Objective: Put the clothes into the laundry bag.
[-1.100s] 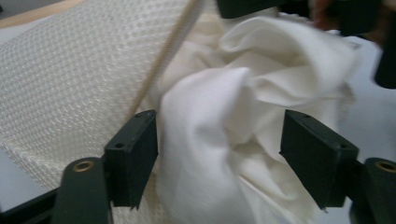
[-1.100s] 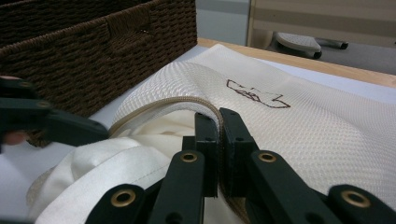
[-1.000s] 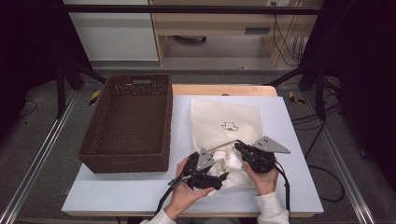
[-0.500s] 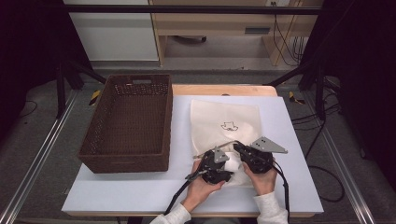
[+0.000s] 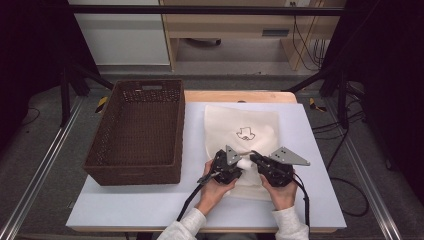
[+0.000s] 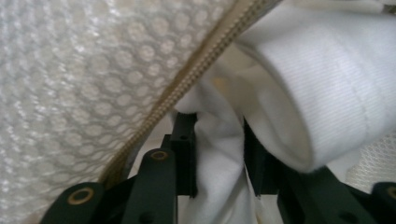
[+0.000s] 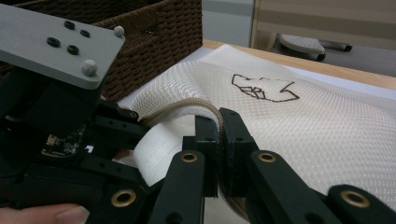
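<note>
Tongs: right tongs (image 7: 219,135) pinch the mesh bag's (image 5: 250,120) zipper edge (image 7: 196,105), left tongs (image 6: 218,154) just closing on white cloth (image 6: 299,93) | place: bag on bench (image 5: 150,210) (beside basket (image 5: 135,172)) | progress: cloth partly inside, zipping left.

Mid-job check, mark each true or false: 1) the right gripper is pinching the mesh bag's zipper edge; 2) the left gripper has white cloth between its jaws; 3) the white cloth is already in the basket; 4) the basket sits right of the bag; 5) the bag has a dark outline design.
1) True: the right gripper is clamped on the zipper edge of the mesh bag.
2) True: the left gripper has just been closing, with white cloth between its jaws.
3) False: the cloth is at the bag's opening.
4) False: the basket is left of the bag.
5) True: outline design.
</note>
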The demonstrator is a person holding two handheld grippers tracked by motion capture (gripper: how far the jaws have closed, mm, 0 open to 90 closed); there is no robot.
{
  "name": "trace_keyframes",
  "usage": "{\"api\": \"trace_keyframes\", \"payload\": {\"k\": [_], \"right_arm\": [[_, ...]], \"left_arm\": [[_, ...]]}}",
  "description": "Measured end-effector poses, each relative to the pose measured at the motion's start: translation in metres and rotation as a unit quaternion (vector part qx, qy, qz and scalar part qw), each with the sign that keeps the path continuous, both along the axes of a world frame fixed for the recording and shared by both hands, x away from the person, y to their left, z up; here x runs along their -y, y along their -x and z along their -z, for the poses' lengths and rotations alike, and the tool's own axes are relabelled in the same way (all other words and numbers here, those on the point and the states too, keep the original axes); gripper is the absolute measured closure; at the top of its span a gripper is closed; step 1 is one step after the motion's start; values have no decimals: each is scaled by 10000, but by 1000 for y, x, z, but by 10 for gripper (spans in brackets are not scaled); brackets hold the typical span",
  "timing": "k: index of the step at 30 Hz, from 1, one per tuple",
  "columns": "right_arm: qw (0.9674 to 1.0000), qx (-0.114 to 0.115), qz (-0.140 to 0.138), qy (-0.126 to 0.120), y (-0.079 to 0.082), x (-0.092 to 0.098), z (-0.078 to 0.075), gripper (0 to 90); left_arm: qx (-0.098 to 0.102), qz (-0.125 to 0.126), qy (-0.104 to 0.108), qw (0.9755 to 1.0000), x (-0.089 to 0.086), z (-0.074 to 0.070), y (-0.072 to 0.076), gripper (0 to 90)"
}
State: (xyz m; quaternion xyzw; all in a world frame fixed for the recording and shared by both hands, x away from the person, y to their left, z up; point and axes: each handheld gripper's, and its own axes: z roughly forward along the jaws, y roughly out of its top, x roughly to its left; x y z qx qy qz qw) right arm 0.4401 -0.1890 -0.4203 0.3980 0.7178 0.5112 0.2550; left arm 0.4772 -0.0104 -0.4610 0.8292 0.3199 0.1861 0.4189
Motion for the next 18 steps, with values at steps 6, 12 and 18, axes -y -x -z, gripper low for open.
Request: {"api": "trace_keyframes", "payload": {"k": [6, 12, 18], "right_arm": [[10000, -41, 41, -28, -2, 2, 2, 875], [10000, -42, 69, -23, -2, 3, 2, 875], [10000, -56, 64, 20, -3, 2, 4, 875]], "left_arm": [[-121, 117, 213, 9996, -12, -10, 20, 344], [-301, 297, -10, 9991, -33, -14, 44, 281], [-821, 202, -34, 9964, -38, 7, 42, 640]]}}
